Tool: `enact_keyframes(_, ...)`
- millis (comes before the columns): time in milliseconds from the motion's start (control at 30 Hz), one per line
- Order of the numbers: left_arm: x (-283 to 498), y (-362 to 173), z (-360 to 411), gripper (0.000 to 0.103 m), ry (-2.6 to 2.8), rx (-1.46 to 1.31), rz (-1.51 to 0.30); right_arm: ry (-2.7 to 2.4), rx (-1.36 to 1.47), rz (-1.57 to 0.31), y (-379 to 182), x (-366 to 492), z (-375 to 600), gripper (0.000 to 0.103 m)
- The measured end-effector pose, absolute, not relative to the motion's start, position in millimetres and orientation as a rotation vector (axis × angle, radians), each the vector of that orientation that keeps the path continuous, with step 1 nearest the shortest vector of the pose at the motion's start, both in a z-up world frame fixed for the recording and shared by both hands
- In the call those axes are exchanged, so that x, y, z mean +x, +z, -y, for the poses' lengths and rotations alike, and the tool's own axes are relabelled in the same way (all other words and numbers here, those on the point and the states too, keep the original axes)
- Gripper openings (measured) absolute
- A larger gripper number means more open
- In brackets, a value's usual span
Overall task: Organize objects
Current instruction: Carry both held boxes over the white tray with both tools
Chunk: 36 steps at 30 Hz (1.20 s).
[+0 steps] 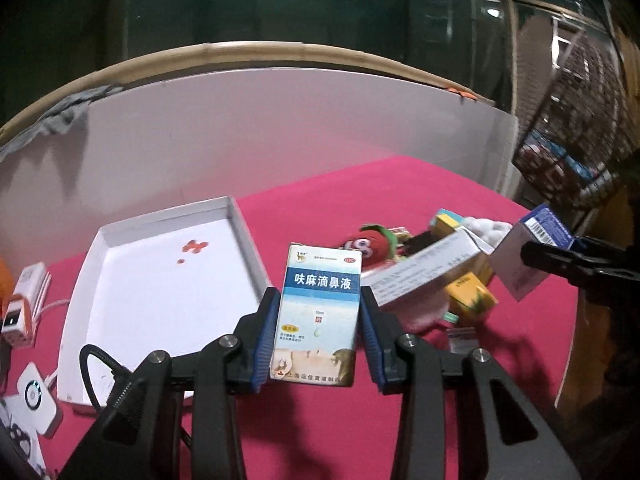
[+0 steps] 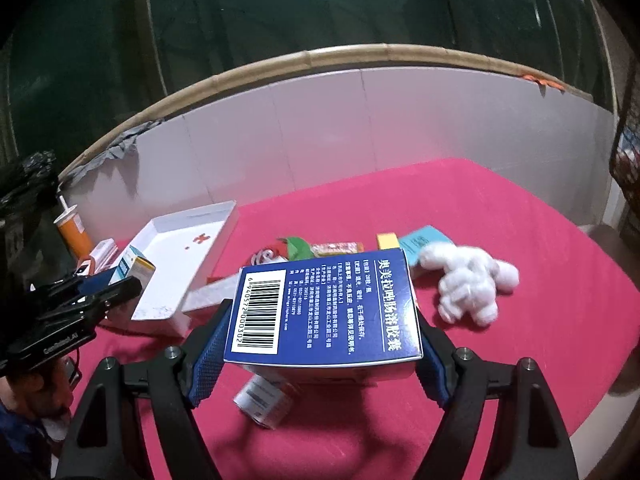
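Observation:
My left gripper (image 1: 319,312) is shut on a white and blue nasal-drop box (image 1: 318,312), held upright above the pink cloth just right of the open white tray (image 1: 244,236). My right gripper (image 2: 320,336) is shut on a dark blue medicine box (image 2: 324,312) with a barcode, held above the cloth; it also shows in the left wrist view (image 1: 524,256). A pile lies between them: a long white box (image 1: 424,272), yellow boxes (image 1: 472,296), a red plush toy (image 1: 372,244) and white cotton (image 2: 468,280). The left gripper with its box shows in the right wrist view (image 2: 120,280).
A white wall panel (image 1: 260,128) stands behind the cloth. White chargers (image 1: 28,304) and an orange bottle (image 2: 74,232) sit left of the tray. A small bottle (image 2: 264,400) lies under my right gripper. A wire basket (image 1: 576,136) hangs at the far right.

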<state>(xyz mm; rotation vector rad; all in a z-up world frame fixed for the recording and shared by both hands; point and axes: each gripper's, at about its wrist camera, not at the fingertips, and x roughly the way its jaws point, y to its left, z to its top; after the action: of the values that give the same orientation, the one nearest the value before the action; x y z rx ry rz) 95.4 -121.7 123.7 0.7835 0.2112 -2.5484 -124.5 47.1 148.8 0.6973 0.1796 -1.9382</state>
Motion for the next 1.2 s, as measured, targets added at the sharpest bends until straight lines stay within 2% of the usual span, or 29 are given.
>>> enact_keyframes(1200,182,119,197,0.038,-2.182,0.648,-0.381,-1.771,0.594,-0.281,188,-54,61,0.084)
